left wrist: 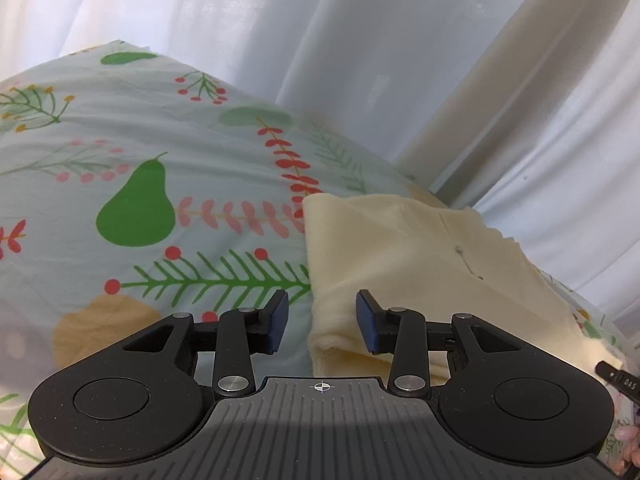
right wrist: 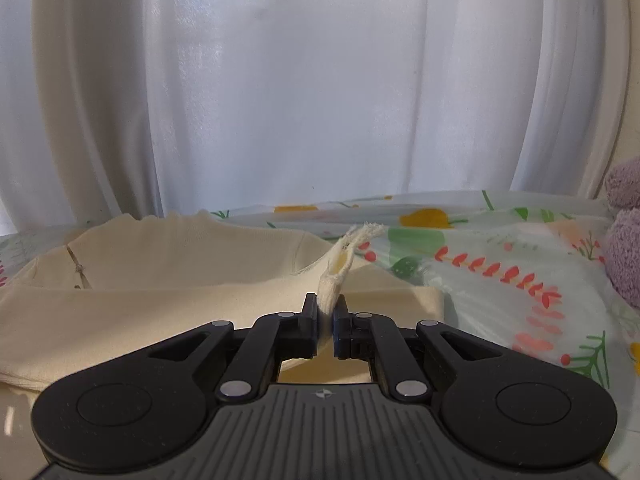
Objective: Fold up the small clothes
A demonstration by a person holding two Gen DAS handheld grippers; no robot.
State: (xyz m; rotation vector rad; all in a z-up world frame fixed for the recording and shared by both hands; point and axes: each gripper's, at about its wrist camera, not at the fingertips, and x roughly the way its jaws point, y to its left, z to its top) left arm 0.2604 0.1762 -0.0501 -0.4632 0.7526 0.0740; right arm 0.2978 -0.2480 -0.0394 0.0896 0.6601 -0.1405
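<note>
A cream-coloured small garment (left wrist: 420, 264) lies partly folded on a patterned bedsheet (left wrist: 140, 200). My left gripper (left wrist: 322, 320) is open, its blue pads on either side of the garment's folded left edge, not closed on it. In the right wrist view the same garment (right wrist: 180, 280) spreads to the left. My right gripper (right wrist: 326, 312) is shut on a ribbed cuff or hem of the garment (right wrist: 340, 268), which stands up pinched between the fingers and lifted off the sheet.
White curtains (right wrist: 300, 100) hang just behind the bed. A fuzzy purple object (right wrist: 624, 232) sits at the right edge of the right wrist view. The sheet (right wrist: 500, 280) with pears and leaves stretches right of the garment. A bit of the other gripper (left wrist: 620, 380) shows at the far right.
</note>
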